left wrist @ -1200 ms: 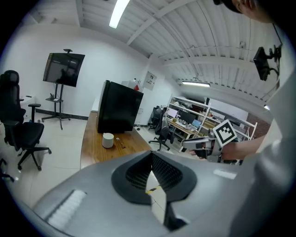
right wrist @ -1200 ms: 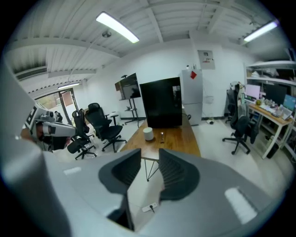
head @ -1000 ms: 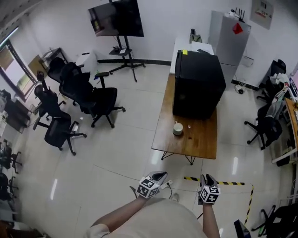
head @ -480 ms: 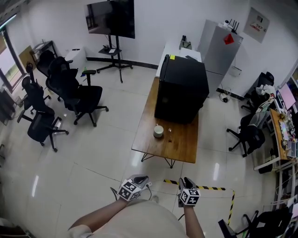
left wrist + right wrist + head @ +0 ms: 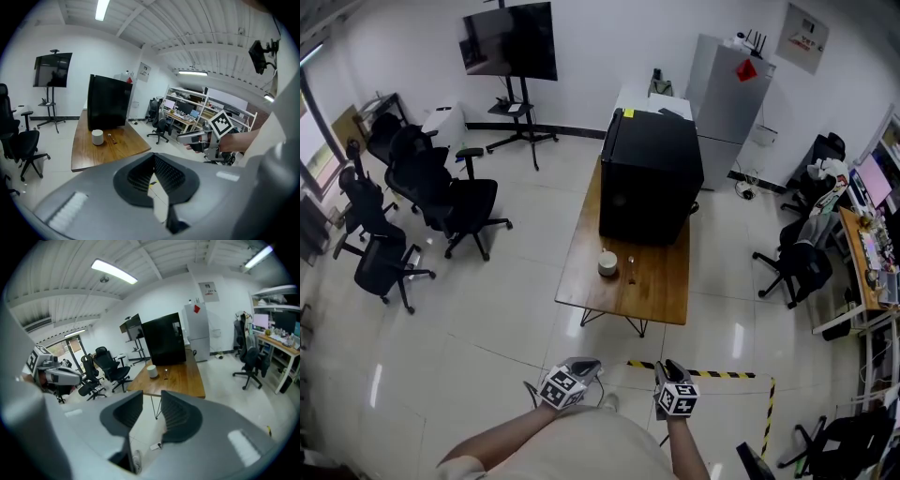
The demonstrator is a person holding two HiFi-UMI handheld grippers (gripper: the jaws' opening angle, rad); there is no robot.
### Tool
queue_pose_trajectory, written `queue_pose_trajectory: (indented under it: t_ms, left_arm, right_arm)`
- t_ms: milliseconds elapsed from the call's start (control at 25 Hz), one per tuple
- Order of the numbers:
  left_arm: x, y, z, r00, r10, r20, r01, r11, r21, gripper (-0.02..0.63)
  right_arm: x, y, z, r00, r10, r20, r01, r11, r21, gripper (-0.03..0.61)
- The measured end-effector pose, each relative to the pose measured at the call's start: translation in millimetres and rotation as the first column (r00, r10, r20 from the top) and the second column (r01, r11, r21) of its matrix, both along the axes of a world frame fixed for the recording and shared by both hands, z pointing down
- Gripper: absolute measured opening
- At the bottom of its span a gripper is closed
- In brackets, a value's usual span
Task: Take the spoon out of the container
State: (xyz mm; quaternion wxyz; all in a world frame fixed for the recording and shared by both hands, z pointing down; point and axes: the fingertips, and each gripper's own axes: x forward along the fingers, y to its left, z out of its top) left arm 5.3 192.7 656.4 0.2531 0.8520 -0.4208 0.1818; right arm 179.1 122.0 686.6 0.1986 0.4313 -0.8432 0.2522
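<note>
A small white container (image 5: 607,263) stands on the wooden table (image 5: 656,295), far ahead of me. What looks like the spoon (image 5: 631,272) lies on the tabletop just right of it. Both show small in the left gripper view, container (image 5: 97,137) and spoon (image 5: 109,137), and in the right gripper view, container (image 5: 152,371) and spoon (image 5: 166,373). My left gripper (image 5: 586,367) is held near my body over the floor, its tips together, empty. My right gripper (image 5: 670,367) is beside it, with a gap between its jaws and nothing in it.
A big black box (image 5: 650,175) fills the table's far half. Black office chairs (image 5: 450,202) stand at the left and more chairs (image 5: 792,267) at the right. Yellow-black tape (image 5: 722,375) marks the floor before the table. A grey cabinet (image 5: 727,94) and a screen on a stand (image 5: 508,42) stand at the back.
The table and room have shifted left in the head view as my head turns. Both grippers stay low in front of me, their jaws unchanged.
</note>
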Motion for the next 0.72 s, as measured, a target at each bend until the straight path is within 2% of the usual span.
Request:
queue_pose_trajectory:
  t_ms: [280, 440, 560, 720]
  left_arm:
    - [25.4, 1.8, -1.2, 1.0, 0.029, -0.004, -0.029, 1.0, -0.01, 0.002]
    - [47.0, 6.5, 4.2, 0.999, 0.053, -0.007, -0.053, 0.999, -0.008, 0.002]
    - [44.2, 11.0, 3.2, 0.998, 0.053, -0.022, -0.053, 0.999, 0.003, 0.002]
    - [19.2, -7.6, -6.9, 0.998, -0.029, -0.053, 0.03, 0.999, 0.019, 0.002]
  right_arm:
    - [15.6, 3.9, -5.4, 1.0, 0.01, 0.01, -0.01, 1.0, 0.003, 0.114]
    - [34.3, 9.8, 0.2, 1.0, 0.006, -0.024, -0.006, 1.0, 0.007, 0.109]
    - [22.9, 12.4, 0.4, 0.993, -0.057, -0.106, 0.061, 0.998, 0.034, 0.106]
    - [-24.6, -18.7, -32.0, 0.966, -0.202, -0.163, 0.22, 0.97, 0.103, 0.086]
